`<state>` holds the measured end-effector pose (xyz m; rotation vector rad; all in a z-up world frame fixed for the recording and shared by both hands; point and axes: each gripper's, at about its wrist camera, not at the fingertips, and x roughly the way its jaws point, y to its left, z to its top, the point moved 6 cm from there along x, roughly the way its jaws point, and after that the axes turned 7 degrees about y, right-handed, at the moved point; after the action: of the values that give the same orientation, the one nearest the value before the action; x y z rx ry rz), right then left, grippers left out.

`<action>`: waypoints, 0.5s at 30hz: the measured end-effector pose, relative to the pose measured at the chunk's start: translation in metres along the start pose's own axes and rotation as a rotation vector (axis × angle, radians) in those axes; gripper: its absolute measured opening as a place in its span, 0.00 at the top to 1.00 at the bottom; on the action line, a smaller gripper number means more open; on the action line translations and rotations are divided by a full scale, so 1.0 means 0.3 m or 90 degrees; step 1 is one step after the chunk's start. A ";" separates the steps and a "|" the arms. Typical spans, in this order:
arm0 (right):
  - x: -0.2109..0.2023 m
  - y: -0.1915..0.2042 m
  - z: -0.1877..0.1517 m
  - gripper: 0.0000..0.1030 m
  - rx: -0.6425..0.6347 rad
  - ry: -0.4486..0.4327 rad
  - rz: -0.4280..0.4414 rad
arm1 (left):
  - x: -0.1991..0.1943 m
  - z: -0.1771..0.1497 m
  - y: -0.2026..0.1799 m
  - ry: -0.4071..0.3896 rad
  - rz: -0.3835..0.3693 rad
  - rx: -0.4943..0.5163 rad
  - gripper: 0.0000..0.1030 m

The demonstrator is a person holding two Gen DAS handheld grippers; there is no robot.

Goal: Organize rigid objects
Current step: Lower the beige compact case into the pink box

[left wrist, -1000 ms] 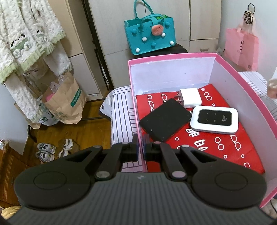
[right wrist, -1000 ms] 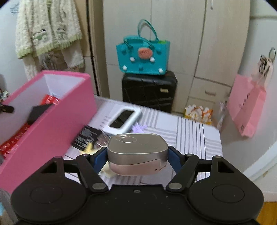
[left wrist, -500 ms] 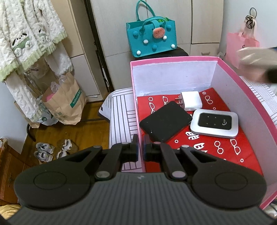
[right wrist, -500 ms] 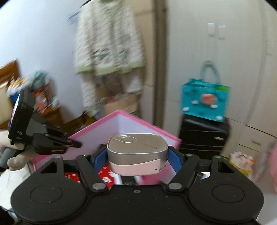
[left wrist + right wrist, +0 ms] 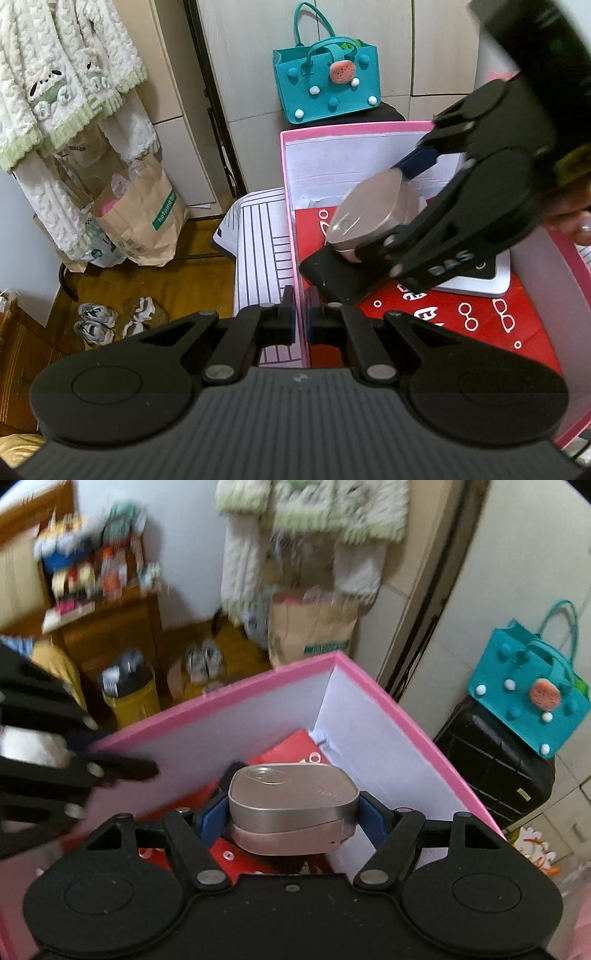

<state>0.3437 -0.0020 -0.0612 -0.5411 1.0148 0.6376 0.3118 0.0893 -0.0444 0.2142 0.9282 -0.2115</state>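
A pink box with white walls and a red patterned floor stands on a striped table. My left gripper is shut on the box's near left wall. My right gripper is shut on a silver and pink case and holds it inside the box, above a black flat device; the case also shows in the left wrist view. A white router lies in the box, mostly hidden by my right gripper.
A teal handbag sits on a black suitcase behind the box. Paper bags and shoes are on the wooden floor at the left. A fleece garment hangs on the wardrobe.
My right gripper has carried the case from over the table across the box's rim and down into the box. My left gripper has stayed shut on the box wall.
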 end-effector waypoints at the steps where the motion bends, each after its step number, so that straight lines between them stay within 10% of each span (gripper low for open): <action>1: 0.013 0.009 -0.002 0.25 -0.021 0.018 -0.006 | 0.000 0.000 0.002 0.001 -0.002 -0.001 0.96; 15: -0.310 -0.078 -0.172 0.17 0.125 -0.169 -0.009 | -0.004 -0.001 0.000 -0.005 -0.007 0.002 0.96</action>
<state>0.2940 -0.0749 0.0027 -0.2821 0.8114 0.5719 0.3108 0.0894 -0.0437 0.2115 0.9212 -0.2233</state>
